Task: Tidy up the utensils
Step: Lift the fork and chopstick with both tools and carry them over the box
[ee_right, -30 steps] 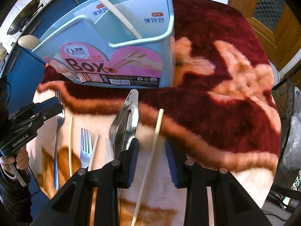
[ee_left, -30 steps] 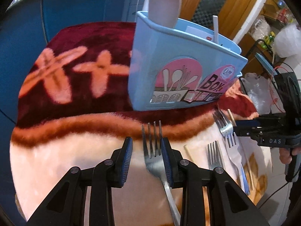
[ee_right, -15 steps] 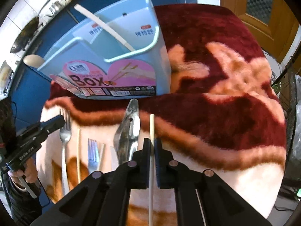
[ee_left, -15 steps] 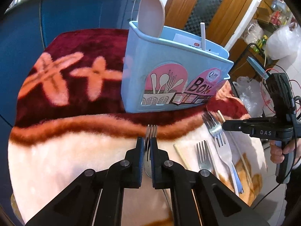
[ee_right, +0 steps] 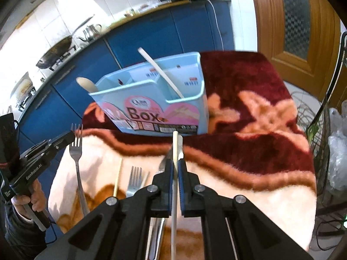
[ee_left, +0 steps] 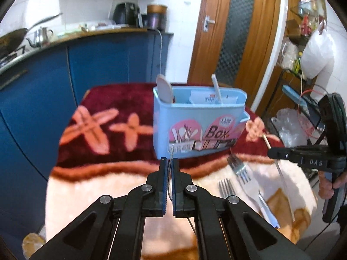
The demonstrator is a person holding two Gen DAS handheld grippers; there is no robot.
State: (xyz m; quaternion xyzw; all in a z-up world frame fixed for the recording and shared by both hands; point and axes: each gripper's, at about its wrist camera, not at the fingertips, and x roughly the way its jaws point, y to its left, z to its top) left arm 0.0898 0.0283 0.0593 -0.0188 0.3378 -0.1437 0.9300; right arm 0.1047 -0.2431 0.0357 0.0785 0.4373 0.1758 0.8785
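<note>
The left tool (ee_left: 169,162) is closed to a narrow gap on a fork (ee_right: 76,143), gripped edge-on and raised clear of the table (ee_left: 97,186). The right tool (ee_right: 175,164) is closed on a pale chopstick (ee_right: 174,149) whose tip points toward the blue utensil box (ee_right: 156,106).

The box stands upright on the dark red part of the blanket, well in from the table's edges; a spoon (ee_left: 164,88) and a white stick (ee_left: 216,88) lean inside it. Bare blanket lies between both tools and the box.

The left view shows two loose forks (ee_left: 240,171) lying just beside each other. The right view shows another chopstick (ee_right: 117,177) flat on the blanket.
</note>
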